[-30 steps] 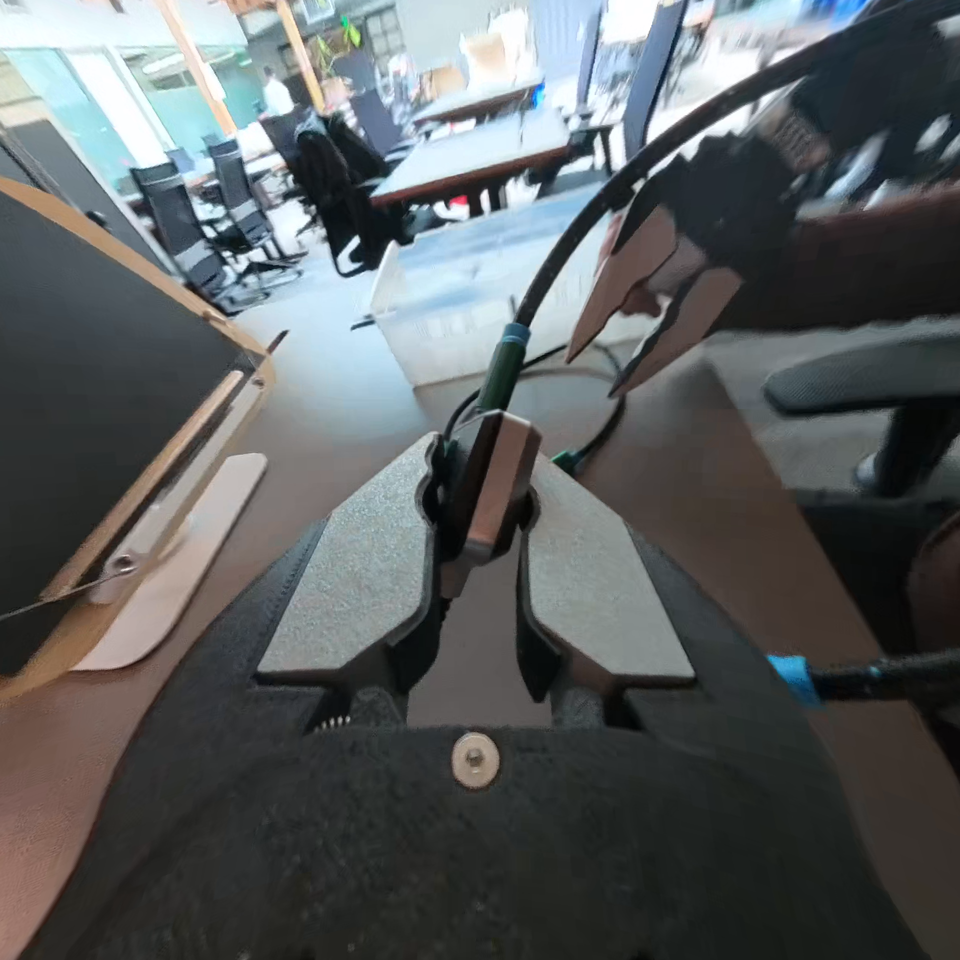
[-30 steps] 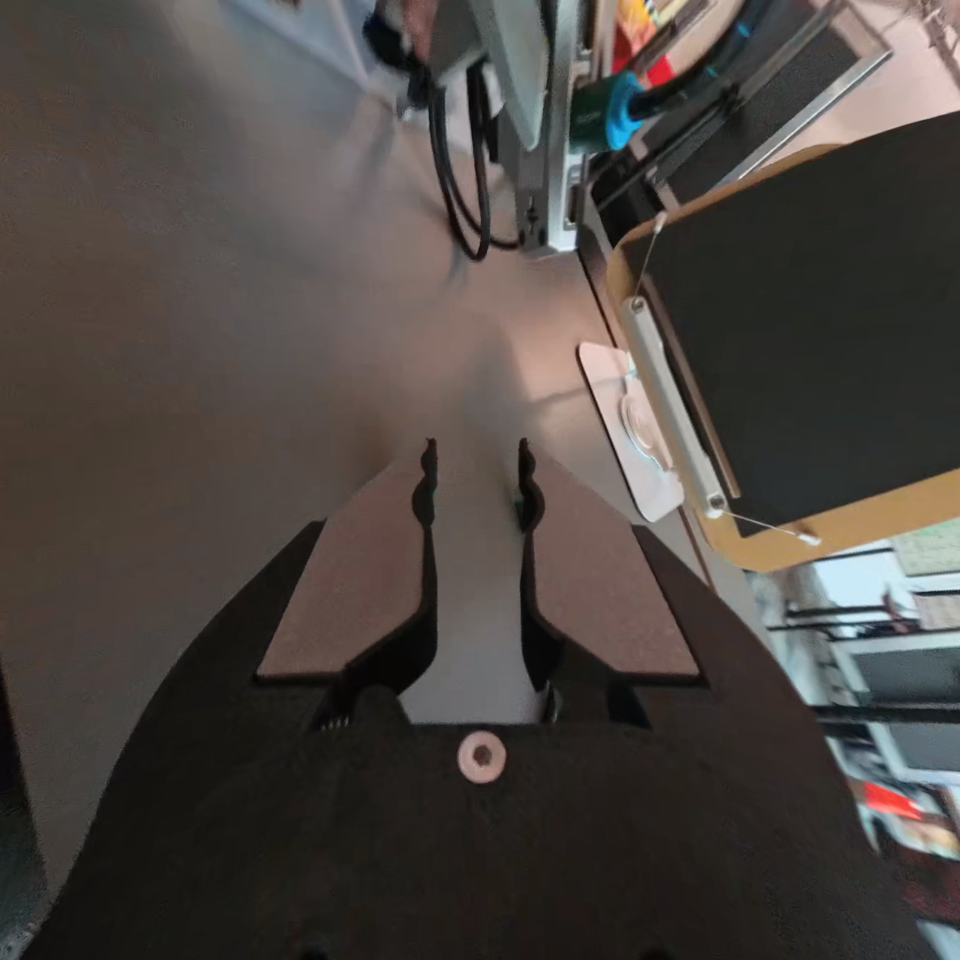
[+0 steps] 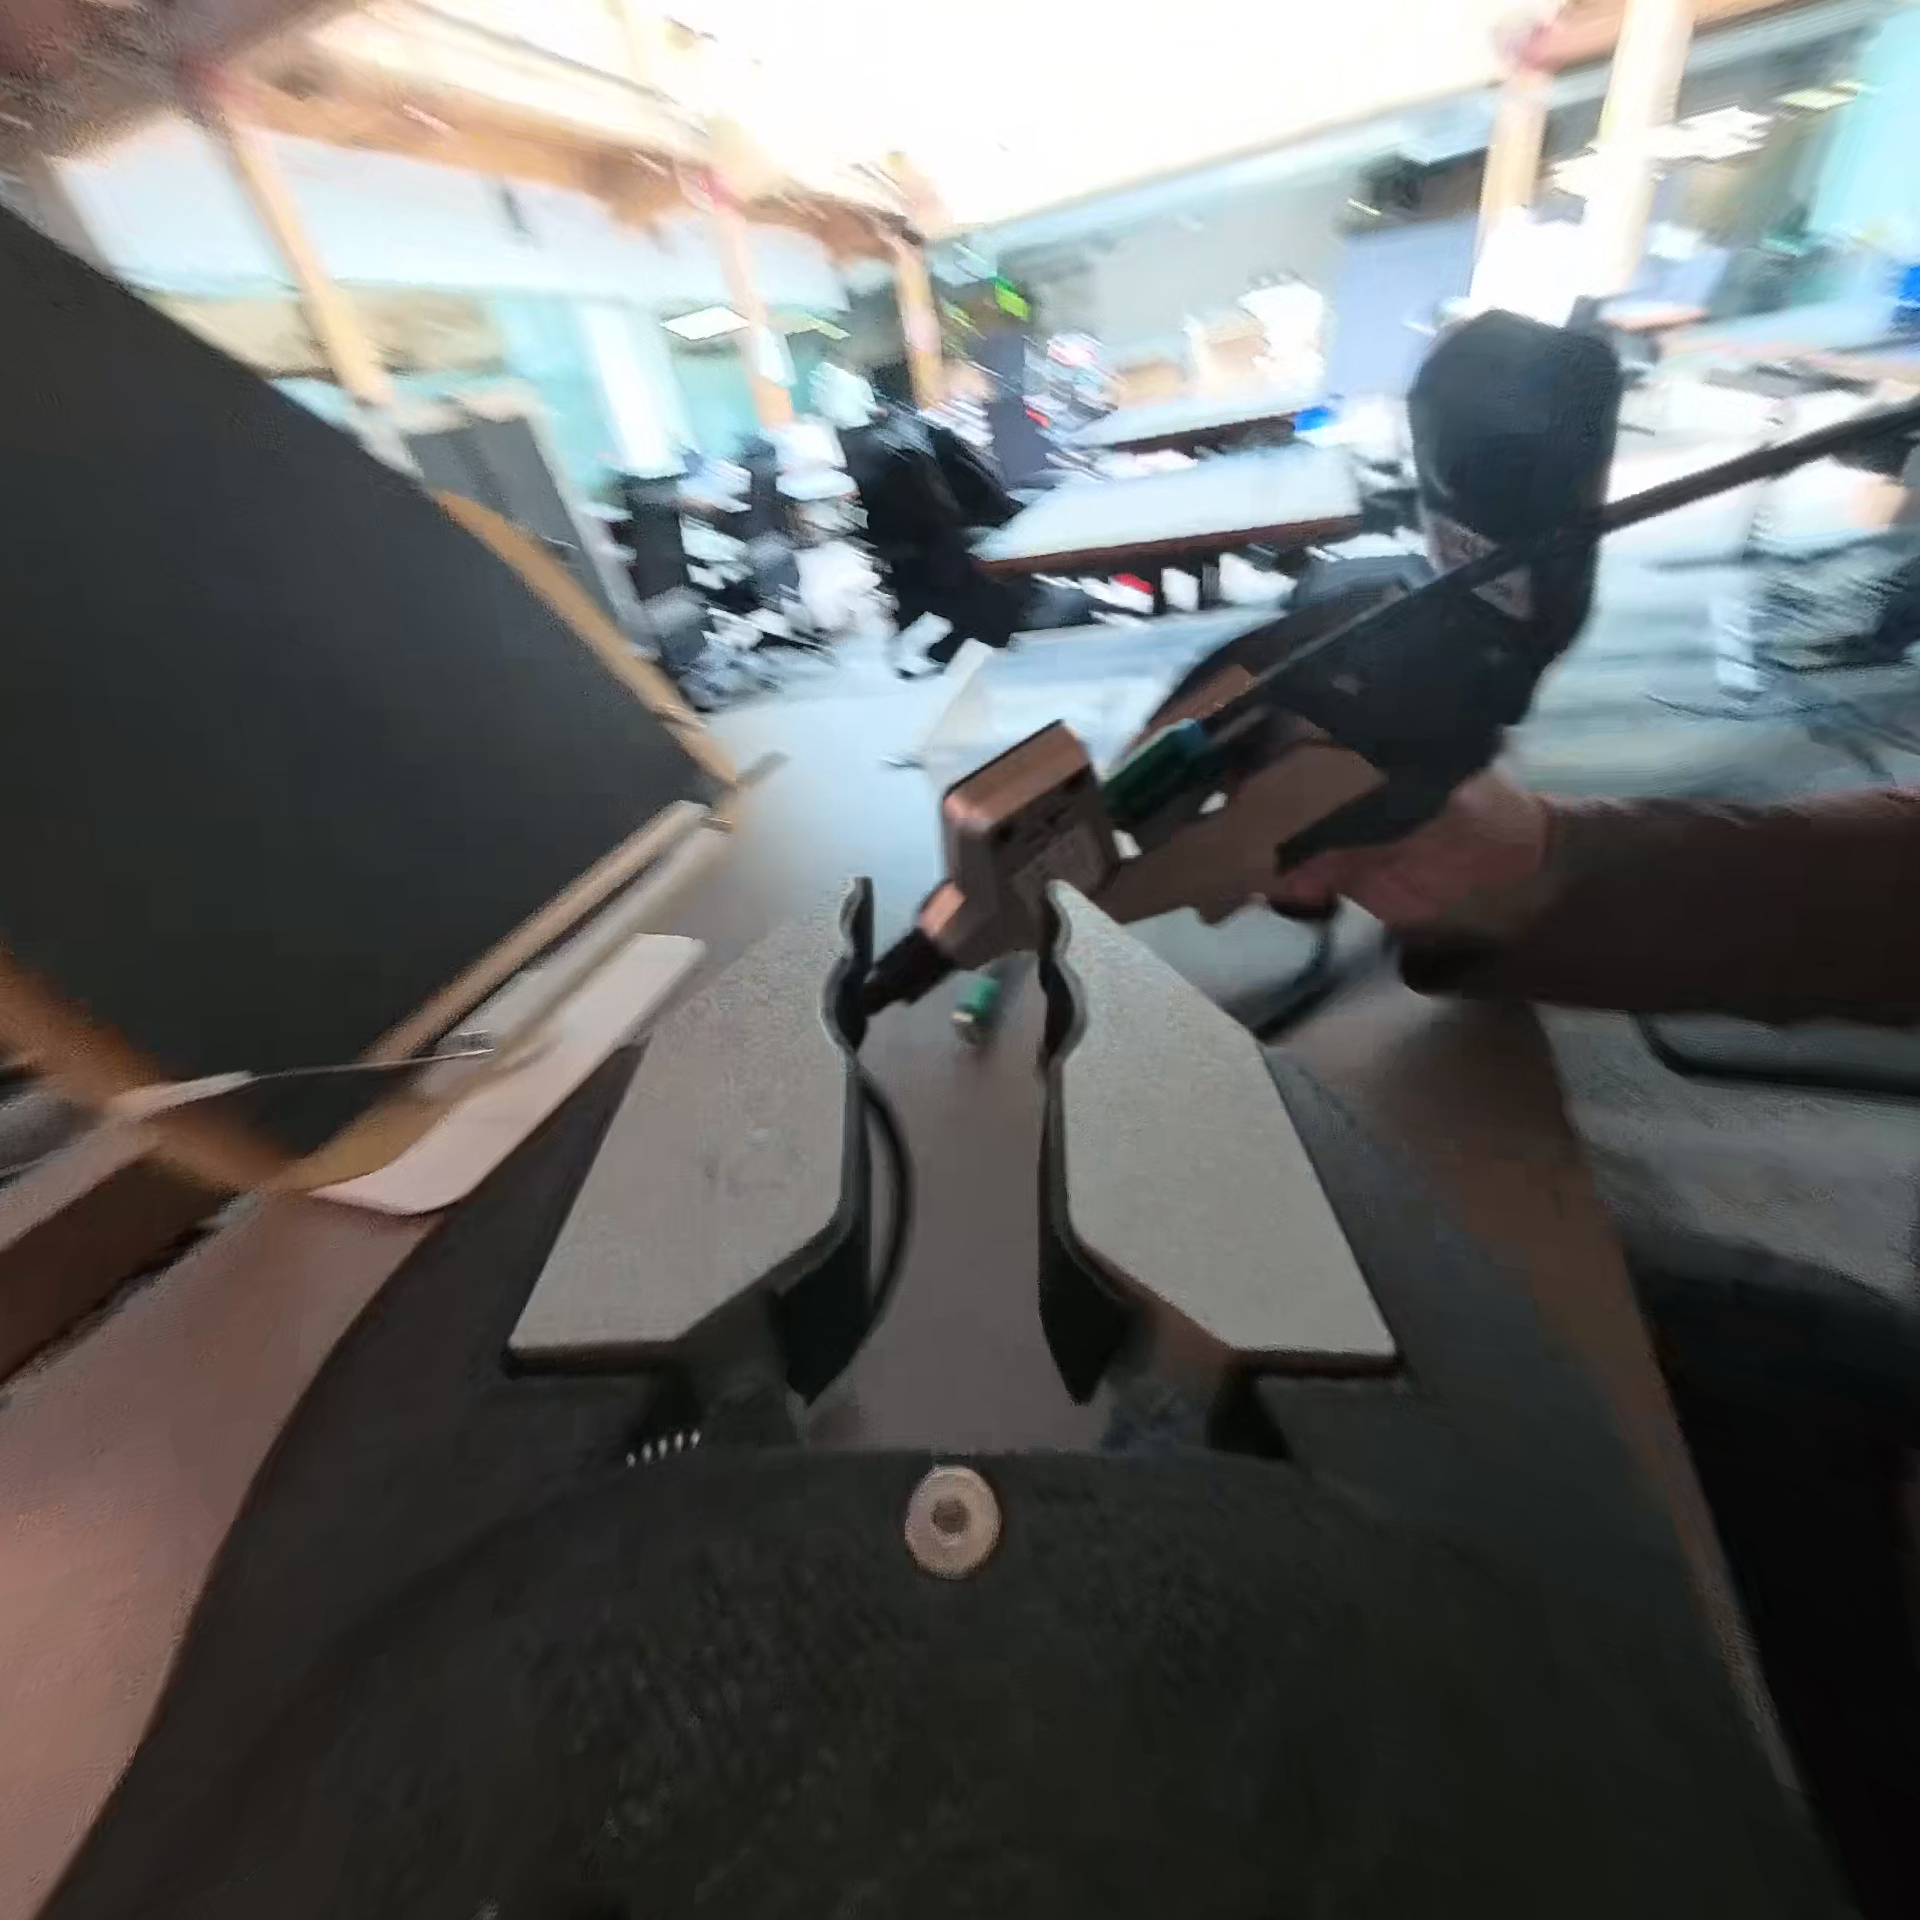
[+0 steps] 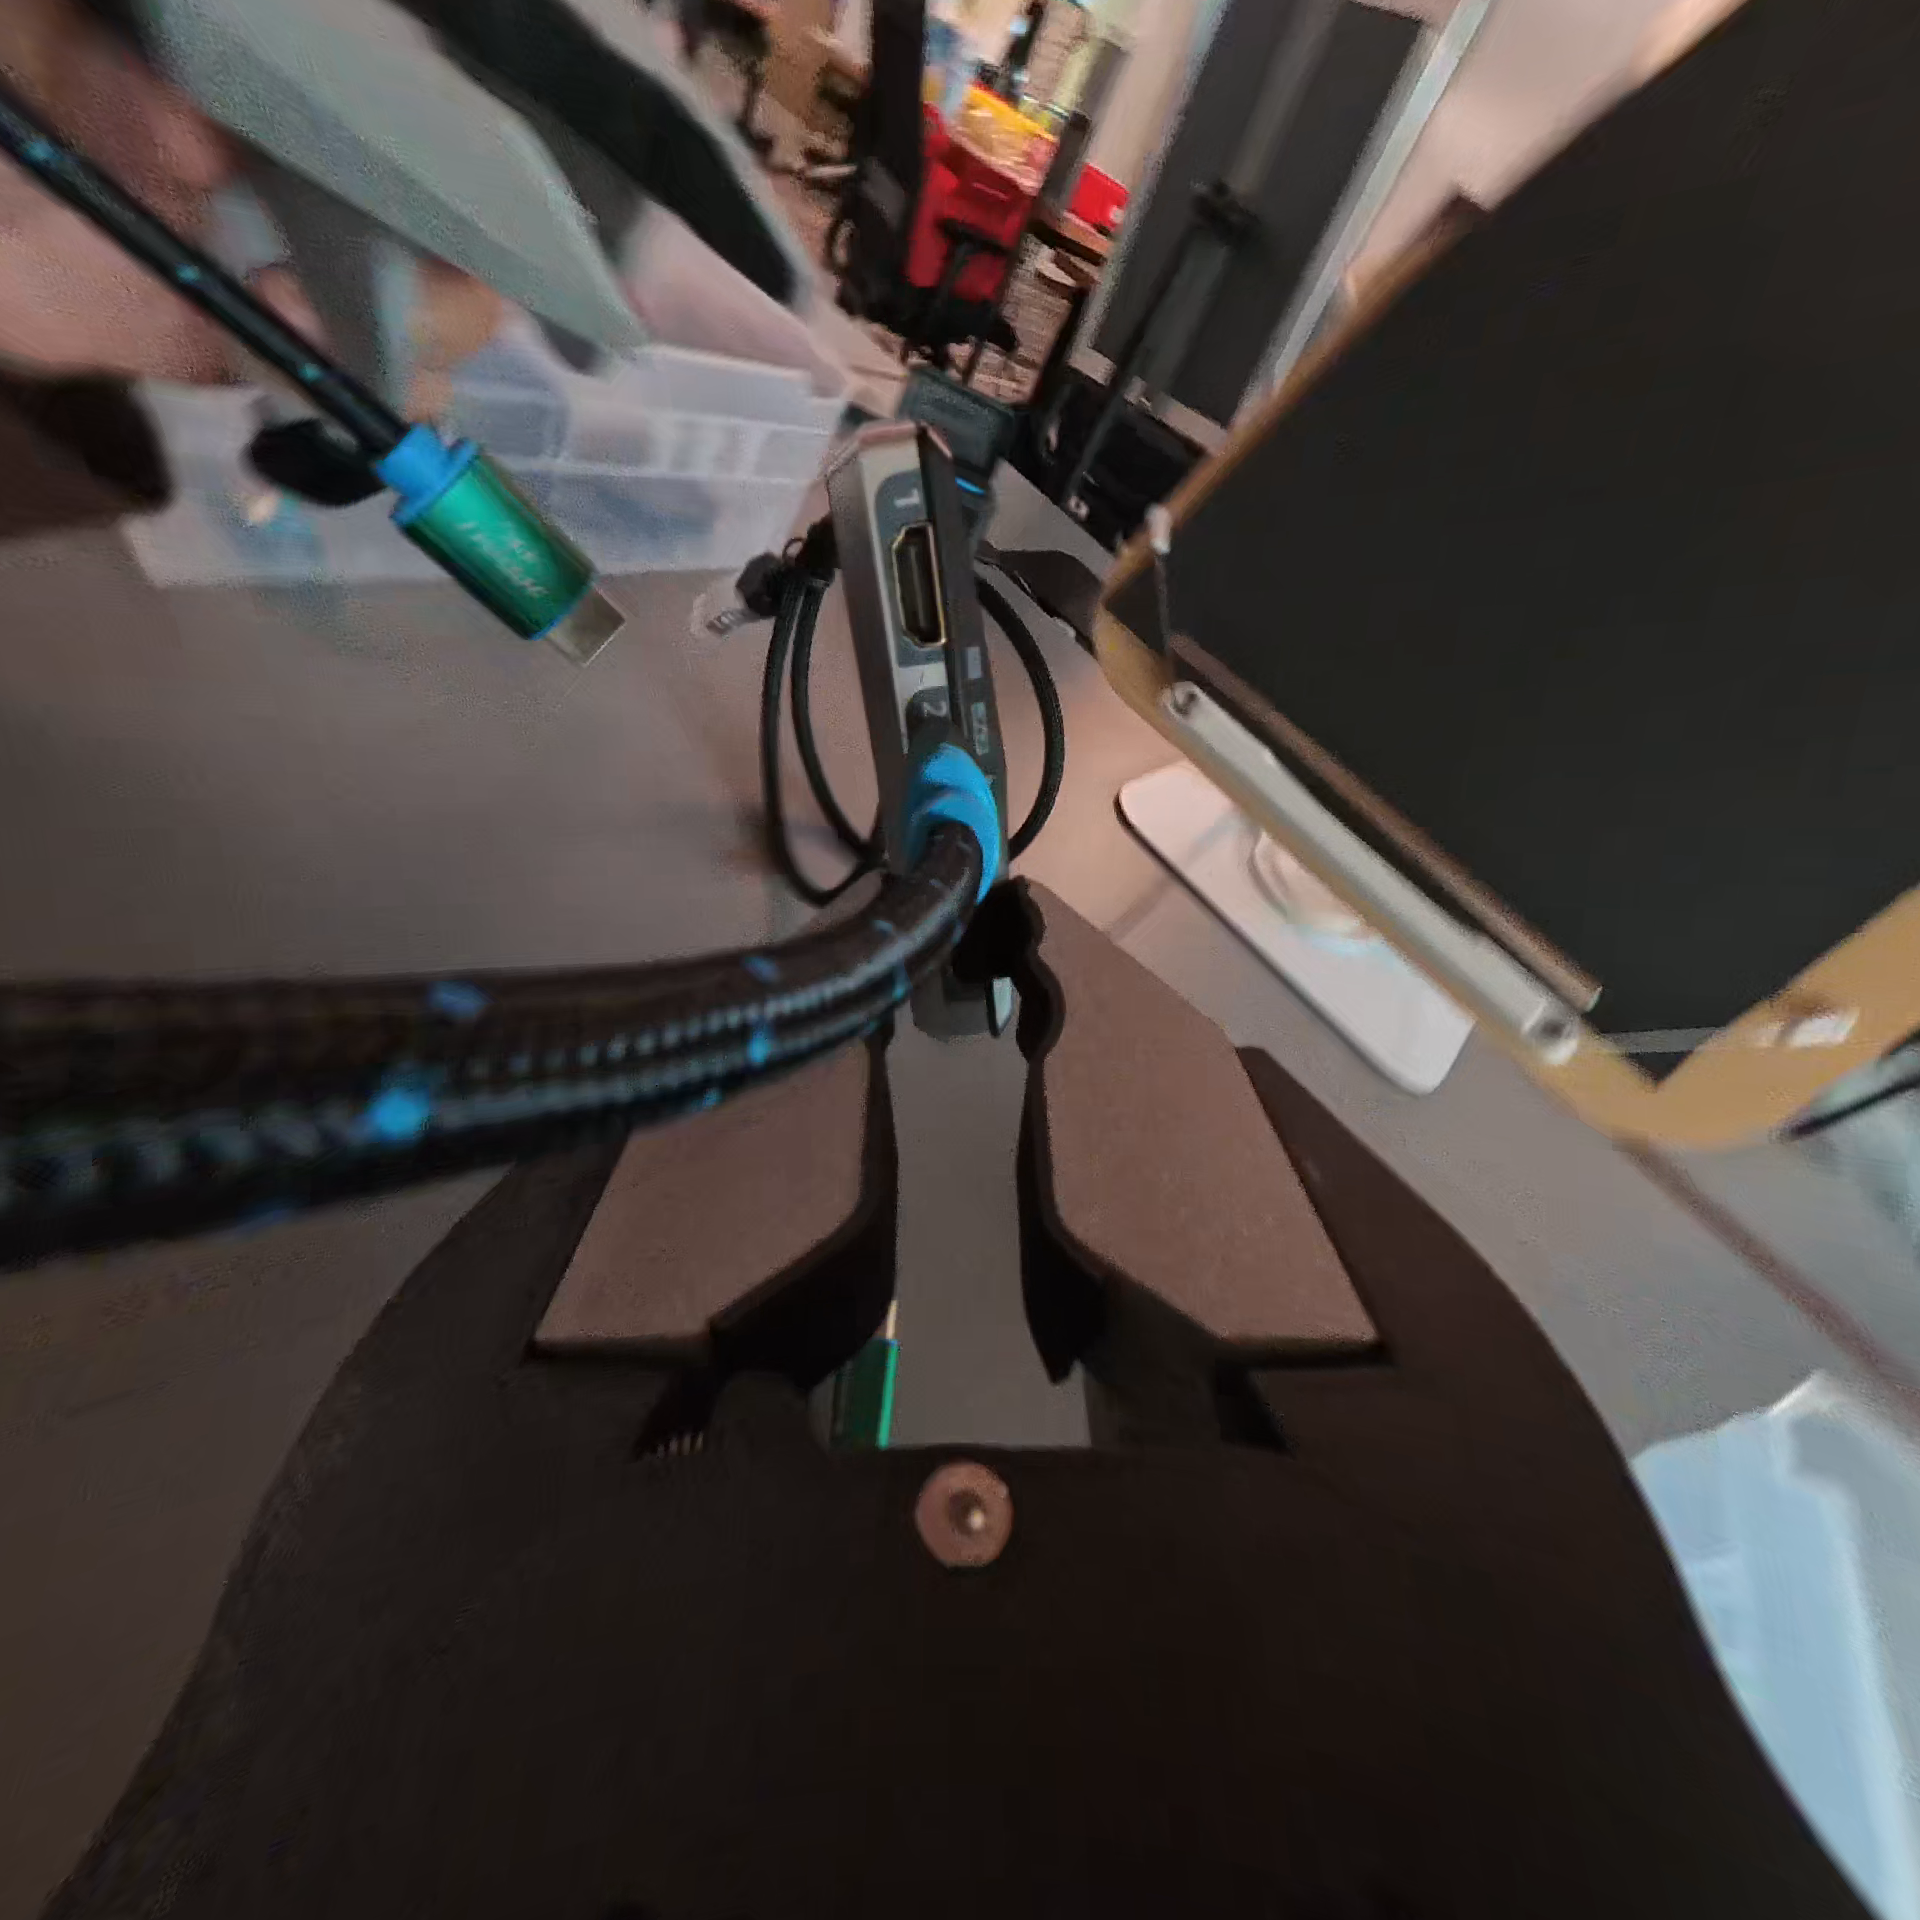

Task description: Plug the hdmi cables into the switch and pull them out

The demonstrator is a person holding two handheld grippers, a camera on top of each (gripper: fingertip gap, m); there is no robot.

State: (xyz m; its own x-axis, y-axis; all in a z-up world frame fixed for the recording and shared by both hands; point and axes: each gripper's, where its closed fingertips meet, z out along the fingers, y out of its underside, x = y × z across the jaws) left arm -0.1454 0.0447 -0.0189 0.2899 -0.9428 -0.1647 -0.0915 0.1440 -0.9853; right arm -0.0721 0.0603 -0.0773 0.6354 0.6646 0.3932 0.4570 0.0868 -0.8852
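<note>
Both tongs over the brown table: left gripper wide apart and empty, having released the switch clamped a second ago; right gripper, idle before, now pinching the silver switch by its near end. One braided hdmi cable plugged into the nearer port, farther port bare, loose green plug off to its left.

One switch, two HDMI cables, two tools.

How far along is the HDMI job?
Done: one braided cable sits in the second port of the switch. In hand: the right hand-held gripper holds the switch; the left hand-held gripper is open. Left: the first port is empty, green plug loose beside it.
</note>
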